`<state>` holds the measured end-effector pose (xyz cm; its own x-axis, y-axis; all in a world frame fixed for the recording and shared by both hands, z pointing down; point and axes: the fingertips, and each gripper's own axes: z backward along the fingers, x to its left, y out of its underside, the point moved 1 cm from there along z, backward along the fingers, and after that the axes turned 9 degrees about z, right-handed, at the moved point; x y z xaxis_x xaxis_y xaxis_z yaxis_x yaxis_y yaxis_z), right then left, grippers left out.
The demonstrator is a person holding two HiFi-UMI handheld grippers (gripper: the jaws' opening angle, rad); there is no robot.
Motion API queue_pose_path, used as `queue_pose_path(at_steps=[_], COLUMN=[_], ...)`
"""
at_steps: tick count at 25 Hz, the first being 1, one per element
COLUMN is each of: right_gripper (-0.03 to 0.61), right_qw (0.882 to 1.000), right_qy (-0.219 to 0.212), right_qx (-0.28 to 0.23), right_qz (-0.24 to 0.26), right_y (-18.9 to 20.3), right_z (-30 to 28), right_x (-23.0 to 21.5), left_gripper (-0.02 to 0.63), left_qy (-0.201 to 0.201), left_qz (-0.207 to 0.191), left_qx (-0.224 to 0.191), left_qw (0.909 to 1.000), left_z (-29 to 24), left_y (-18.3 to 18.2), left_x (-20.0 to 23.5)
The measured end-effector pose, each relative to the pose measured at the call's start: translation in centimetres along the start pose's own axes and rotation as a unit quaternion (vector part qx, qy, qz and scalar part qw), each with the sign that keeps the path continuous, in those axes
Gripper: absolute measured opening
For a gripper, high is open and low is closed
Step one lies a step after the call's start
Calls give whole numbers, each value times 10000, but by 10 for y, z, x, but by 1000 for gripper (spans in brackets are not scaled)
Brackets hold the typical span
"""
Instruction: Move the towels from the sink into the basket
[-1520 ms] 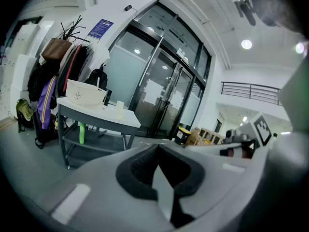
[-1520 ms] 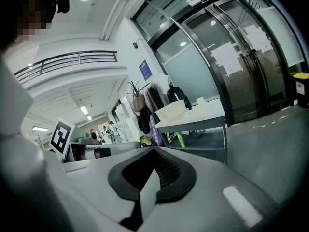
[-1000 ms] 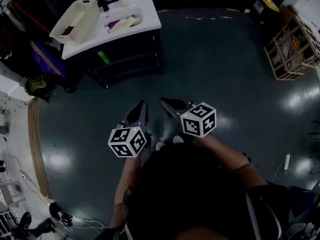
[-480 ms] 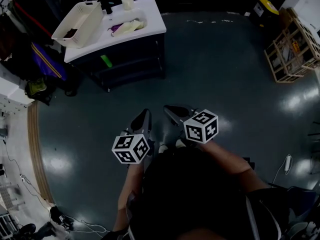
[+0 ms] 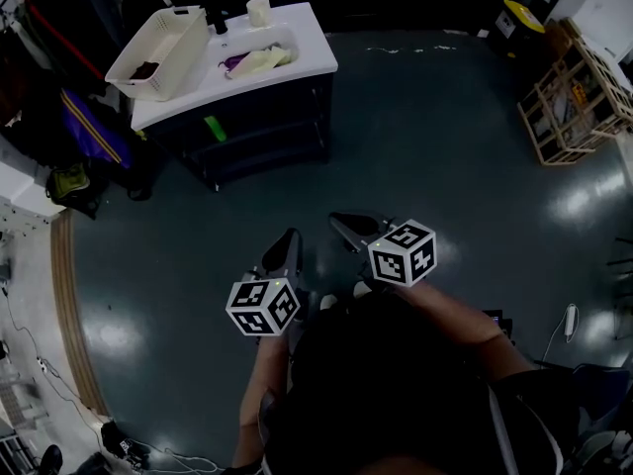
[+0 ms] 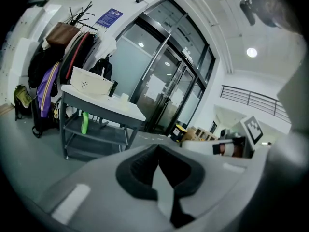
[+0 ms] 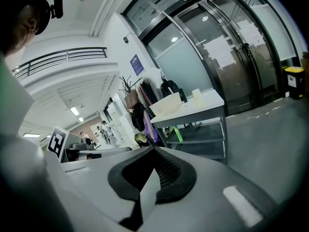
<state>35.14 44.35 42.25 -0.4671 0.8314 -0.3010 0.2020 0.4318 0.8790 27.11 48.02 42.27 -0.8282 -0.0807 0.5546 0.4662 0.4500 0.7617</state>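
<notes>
Pale yellow and purple towels (image 5: 257,60) lie in the sink of a white-topped table (image 5: 307,62) at the far top left of the head view. A cream basket (image 5: 158,52) stands on the table's left end, with something dark inside. Both grippers hang over bare floor well short of the table. My left gripper (image 5: 288,244) and right gripper (image 5: 345,228) are shut with nothing in them. In the left gripper view the gripper (image 6: 158,149) points towards the basket (image 6: 91,83). The right gripper (image 7: 154,151) also faces the table (image 7: 203,105).
A white cup (image 5: 259,11) stands behind the sink. A green bottle (image 5: 214,127) sits on the table's lower shelf. Hanging clothes and bags (image 5: 59,117) crowd the left, wooden crates (image 5: 579,97) the right. Dark floor (image 5: 425,137) lies between me and the table.
Both grippers sit lower in the head view than a second ago, and the table has slid slightly right. The jaws stay shut and empty.
</notes>
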Motion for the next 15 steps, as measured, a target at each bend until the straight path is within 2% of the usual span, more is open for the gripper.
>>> queue_pose_path(at_steps=[7,15], right_gripper=[-6,-6], right_qw=[9999,9999], right_qy=[141,105], right_qx=[12,-40], right_qz=[5,-4], right_y=[1,-16], right_z=[-21,-47], right_x=[-3,-17], left_gripper=[5,5], left_qy=[-13,-49], left_qz=[134,66], left_qx=[117,81], left_qw=[9998,9999], left_z=[1,-18], left_y=[3,-23], left_x=[25,40])
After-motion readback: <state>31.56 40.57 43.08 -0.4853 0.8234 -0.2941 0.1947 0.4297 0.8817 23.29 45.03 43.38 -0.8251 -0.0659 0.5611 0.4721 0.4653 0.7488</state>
